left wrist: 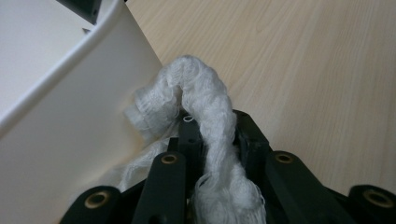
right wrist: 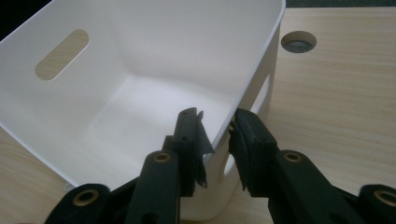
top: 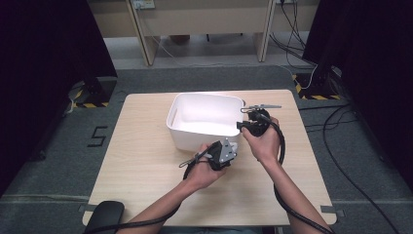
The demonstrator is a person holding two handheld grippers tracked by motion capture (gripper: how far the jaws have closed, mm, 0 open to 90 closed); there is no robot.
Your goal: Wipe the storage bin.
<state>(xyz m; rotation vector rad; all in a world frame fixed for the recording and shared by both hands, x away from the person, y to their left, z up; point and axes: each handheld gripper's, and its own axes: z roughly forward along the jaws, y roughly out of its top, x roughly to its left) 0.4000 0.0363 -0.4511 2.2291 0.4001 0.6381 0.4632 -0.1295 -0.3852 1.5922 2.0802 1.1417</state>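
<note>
A white plastic bin (top: 204, 96) with handle slots stands at the middle of the table. My left gripper (top: 233, 148) is at the bin's near right corner, shut on a white fluffy cloth (top: 235, 145). In the left gripper view the cloth (left wrist: 201, 79) arches up out of the gripper (left wrist: 217, 123) and rests against the bin's outer wall (left wrist: 70, 116). My right gripper (top: 242, 125) is at the bin's right side. In the right gripper view that gripper (right wrist: 217, 122) straddles the bin's (right wrist: 140, 46) rim, one jaw inside and one outside, shut on it.
The light wooden table (top: 146, 170) has bare room left of the bin and in front of it. A round cable hole (right wrist: 299, 41) lies in the tabletop beyond the bin. A black object (top: 104, 214) sits at the table's near left corner. Cables trail on the floor at right.
</note>
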